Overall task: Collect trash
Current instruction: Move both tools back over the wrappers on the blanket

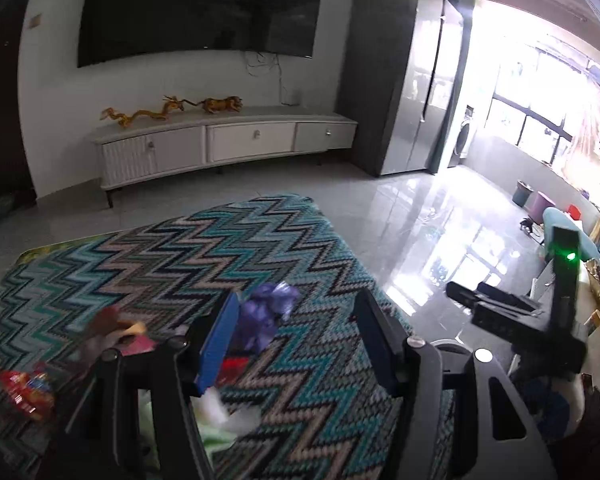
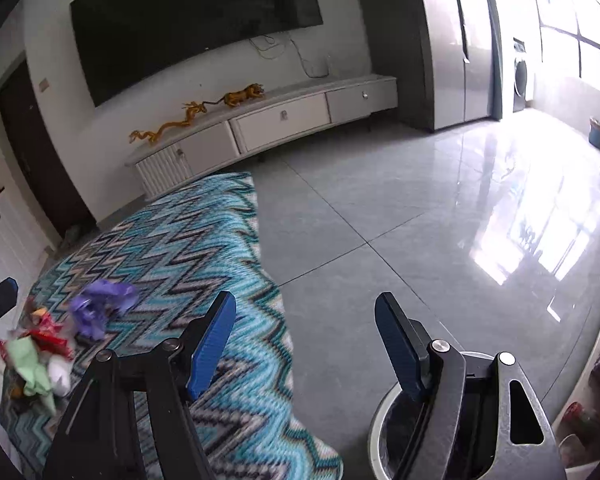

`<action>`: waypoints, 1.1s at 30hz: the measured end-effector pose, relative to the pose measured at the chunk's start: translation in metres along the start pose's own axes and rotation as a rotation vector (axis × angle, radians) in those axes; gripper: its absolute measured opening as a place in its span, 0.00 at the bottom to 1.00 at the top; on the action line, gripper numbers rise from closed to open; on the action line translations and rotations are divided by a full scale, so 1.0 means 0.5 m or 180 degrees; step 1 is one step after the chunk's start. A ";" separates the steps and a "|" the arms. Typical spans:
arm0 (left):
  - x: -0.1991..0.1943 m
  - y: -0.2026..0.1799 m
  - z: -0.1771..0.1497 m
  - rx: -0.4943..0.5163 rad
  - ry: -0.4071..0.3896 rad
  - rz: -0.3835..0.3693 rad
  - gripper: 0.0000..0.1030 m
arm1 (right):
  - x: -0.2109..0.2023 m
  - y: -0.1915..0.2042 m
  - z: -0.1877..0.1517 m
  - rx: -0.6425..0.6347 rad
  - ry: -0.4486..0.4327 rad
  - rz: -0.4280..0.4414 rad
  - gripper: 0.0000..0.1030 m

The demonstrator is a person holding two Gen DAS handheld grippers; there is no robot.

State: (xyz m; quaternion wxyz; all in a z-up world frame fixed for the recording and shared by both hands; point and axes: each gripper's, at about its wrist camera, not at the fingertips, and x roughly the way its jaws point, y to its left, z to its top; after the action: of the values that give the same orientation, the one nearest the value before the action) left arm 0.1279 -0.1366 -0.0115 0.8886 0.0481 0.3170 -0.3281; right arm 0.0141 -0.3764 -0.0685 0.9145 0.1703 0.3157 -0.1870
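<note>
My left gripper (image 1: 296,344) is spread wide over the zigzag teal rug (image 1: 172,256), empty, crumpled purple wrapper (image 1: 266,312) just past its left finger; right gripper (image 2: 308,344) gapes too, above the white bin (image 2: 384,420)

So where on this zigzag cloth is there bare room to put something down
The far half of the zigzag cloth, toward the TV cabinet, is bare, as is its right edge beside the tiled floor. The near left is crowded: purple wrapper, red packets, green paper.
</note>
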 end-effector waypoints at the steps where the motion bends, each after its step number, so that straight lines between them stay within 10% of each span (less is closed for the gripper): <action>1: -0.012 0.008 0.001 -0.0016 -0.0012 0.0021 0.57 | -0.016 0.011 -0.001 -0.0038 -0.0007 0.0012 0.69; 19: -0.277 0.158 -0.080 -0.0441 -0.0360 0.0700 0.57 | -0.232 0.132 -0.053 -0.0518 -0.0102 0.0305 0.69; 33: -0.297 0.244 -0.129 -0.0766 -0.0213 0.1297 0.58 | -0.192 0.120 -0.083 -0.0585 0.0071 0.0703 0.70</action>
State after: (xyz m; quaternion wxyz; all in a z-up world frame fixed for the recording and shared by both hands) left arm 0.0819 0.0595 0.0106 0.9457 -0.0061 0.3080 -0.1034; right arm -0.0503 -0.2838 -0.0260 0.9377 0.1215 0.3210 -0.0535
